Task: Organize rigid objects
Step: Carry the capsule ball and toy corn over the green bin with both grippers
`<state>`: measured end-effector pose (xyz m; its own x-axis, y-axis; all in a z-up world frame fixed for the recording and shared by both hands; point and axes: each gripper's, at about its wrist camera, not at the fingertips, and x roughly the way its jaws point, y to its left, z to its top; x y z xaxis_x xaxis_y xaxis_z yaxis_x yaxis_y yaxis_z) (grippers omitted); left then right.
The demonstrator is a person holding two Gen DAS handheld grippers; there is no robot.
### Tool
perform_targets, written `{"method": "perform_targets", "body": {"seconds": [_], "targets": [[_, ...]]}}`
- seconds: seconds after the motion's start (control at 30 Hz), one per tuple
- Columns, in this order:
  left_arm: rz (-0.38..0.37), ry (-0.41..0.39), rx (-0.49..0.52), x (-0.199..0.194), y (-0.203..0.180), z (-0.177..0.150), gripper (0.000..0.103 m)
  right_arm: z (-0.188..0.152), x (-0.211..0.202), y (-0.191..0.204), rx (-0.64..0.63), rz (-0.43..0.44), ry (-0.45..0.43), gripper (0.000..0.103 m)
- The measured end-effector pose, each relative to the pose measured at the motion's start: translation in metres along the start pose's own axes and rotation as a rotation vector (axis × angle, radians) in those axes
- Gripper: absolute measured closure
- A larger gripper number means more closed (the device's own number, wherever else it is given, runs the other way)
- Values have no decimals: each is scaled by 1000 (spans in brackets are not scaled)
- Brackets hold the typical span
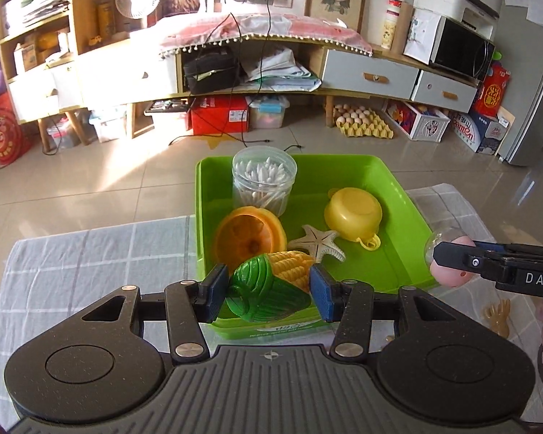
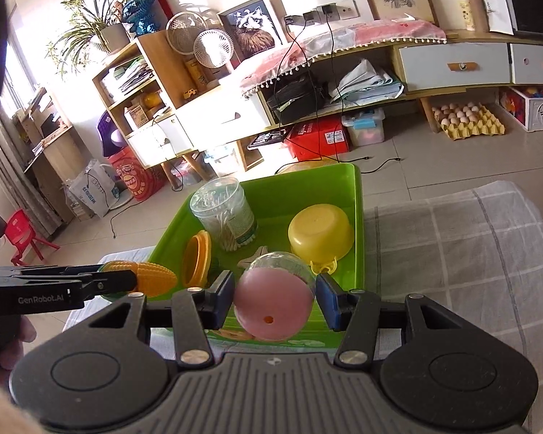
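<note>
My left gripper [image 1: 268, 291] is shut on a toy corn cob [image 1: 271, 285] with a green husk, held over the near edge of the green tray [image 1: 398, 188]. The same corn [image 2: 152, 278] shows at the left of the right wrist view. My right gripper [image 2: 274, 298] is shut on a pink and clear capsule ball [image 2: 273, 300], near the tray's front edge [image 2: 358, 224]; in the left wrist view this ball [image 1: 449, 260] hangs by the tray's right side. In the tray lie a jar of cotton swabs [image 1: 264, 181], an orange lid [image 1: 249, 238], a white starfish [image 1: 318, 242] and a yellow bowl [image 1: 354, 213].
The tray rests on a grey checked cloth [image 1: 90, 264] over the table. A yellowish hand-shaped toy [image 1: 497, 316] lies on the cloth at the right. Beyond is tiled floor, a low cabinet [image 1: 365, 72], boxes and an egg tray [image 1: 362, 119].
</note>
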<state>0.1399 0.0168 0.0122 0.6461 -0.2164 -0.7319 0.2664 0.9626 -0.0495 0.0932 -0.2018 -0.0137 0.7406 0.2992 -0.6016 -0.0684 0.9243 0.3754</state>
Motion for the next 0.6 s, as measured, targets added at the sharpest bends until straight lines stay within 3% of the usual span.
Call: {"method": "perform_targets", "body": {"seconds": [0.3, 0.6], "targets": [[43, 179, 60, 46, -3, 14, 53, 10, 31, 0, -69, -37, 17, 80], [55, 239, 99, 71, -8, 6, 53, 1, 53, 5, -151, -79, 53, 80]]}}
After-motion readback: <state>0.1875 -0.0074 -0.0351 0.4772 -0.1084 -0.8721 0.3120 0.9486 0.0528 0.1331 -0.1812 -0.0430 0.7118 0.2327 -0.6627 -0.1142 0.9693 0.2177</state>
